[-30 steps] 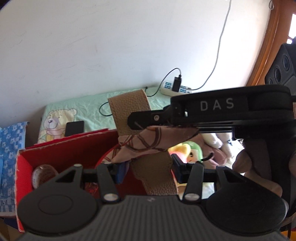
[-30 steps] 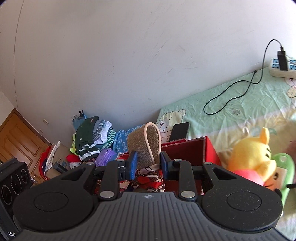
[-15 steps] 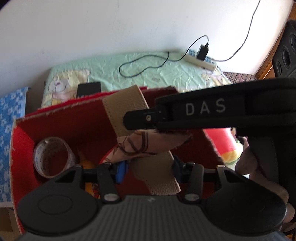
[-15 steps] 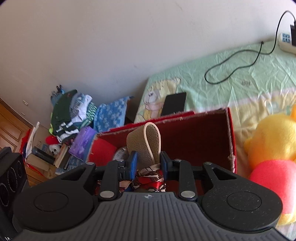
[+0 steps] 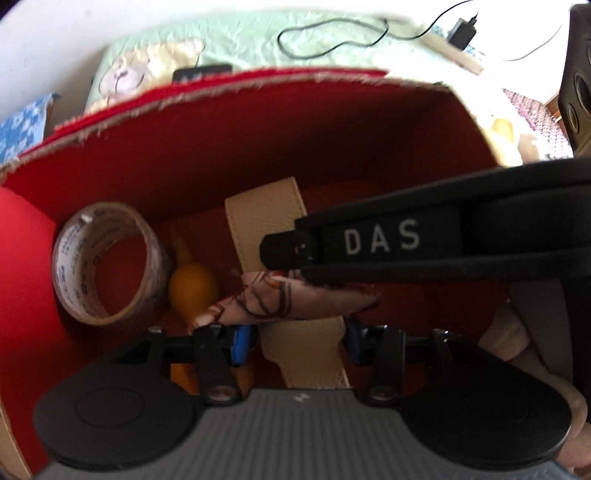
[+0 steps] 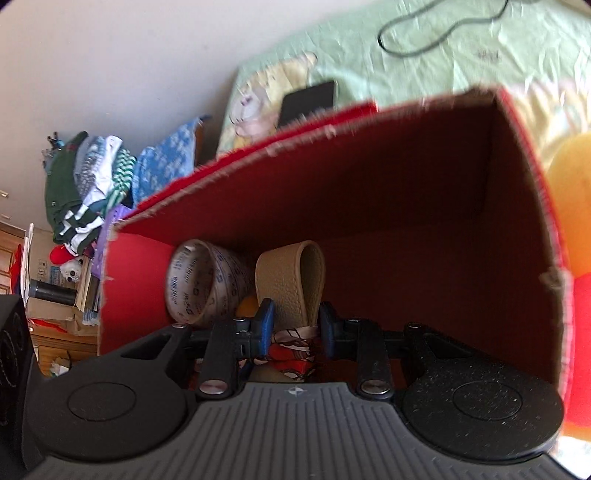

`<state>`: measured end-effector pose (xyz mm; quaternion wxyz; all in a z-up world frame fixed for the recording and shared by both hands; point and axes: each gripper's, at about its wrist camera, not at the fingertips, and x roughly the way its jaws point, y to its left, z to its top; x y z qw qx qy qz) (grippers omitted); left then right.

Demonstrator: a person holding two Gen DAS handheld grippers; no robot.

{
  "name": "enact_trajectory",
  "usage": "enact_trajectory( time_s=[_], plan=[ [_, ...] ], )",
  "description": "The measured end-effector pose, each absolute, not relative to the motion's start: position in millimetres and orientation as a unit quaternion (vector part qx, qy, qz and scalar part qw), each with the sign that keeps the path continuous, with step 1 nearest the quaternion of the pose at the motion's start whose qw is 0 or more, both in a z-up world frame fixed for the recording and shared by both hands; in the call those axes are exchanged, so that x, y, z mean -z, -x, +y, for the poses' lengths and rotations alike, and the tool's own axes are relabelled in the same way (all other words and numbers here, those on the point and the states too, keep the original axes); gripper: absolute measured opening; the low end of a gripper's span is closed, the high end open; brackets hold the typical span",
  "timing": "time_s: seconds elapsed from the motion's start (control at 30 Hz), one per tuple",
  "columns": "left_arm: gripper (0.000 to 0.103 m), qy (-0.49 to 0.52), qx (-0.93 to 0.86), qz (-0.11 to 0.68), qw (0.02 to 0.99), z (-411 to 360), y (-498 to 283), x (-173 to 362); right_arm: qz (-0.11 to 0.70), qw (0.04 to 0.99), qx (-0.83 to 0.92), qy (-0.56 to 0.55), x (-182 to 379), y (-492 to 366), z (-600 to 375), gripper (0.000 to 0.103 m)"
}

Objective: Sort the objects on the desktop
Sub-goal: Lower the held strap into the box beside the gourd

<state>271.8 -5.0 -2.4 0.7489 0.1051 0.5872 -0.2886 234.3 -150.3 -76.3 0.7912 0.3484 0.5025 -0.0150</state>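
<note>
Both grippers hold one beige leather strap with a patterned scarf tied on it, down inside a red cardboard box (image 5: 332, 122). My left gripper (image 5: 299, 339) is shut on the strap (image 5: 266, 229), with the scarf (image 5: 288, 299) just above its fingers. My right gripper (image 6: 293, 326) is shut on the strap's loop (image 6: 291, 280) over the scarf (image 6: 291, 350); it also crosses the left wrist view as a black bar marked DAS (image 5: 424, 240). A roll of clear tape (image 5: 99, 262) and a small yellow gourd-shaped object (image 5: 192, 280) lie on the box floor at the left.
The box (image 6: 406, 192) stands on a pale green sheet (image 6: 461, 48) with a black phone (image 6: 306, 99), a black cable (image 5: 332, 29) and a power strip (image 5: 458, 55). A yellow and red plush toy (image 6: 576, 229) is right of the box. Folded clothes (image 6: 88, 184) are piled at the left.
Both grippers have moved down with the strap and scarf, from above the box rim to inside the box near its floor. The grip on the strap is unchanged.
</note>
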Motion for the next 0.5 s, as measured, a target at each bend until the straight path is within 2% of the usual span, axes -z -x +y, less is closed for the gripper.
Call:
enact_trajectory(
  time_s=[0.3,0.5],
  plan=[
    [0.047,-0.11,0.278,0.608,0.735,-1.1,-279.9,7.4,0.529,0.772,0.01,-0.351,88.2,-240.9,-148.9,0.03],
    [0.047,-0.126,0.266,0.598,0.746,3.3,-279.9,5.6,0.547,0.75,-0.015,-0.371,98.3,-242.8,-152.1,0.035]
  ],
)
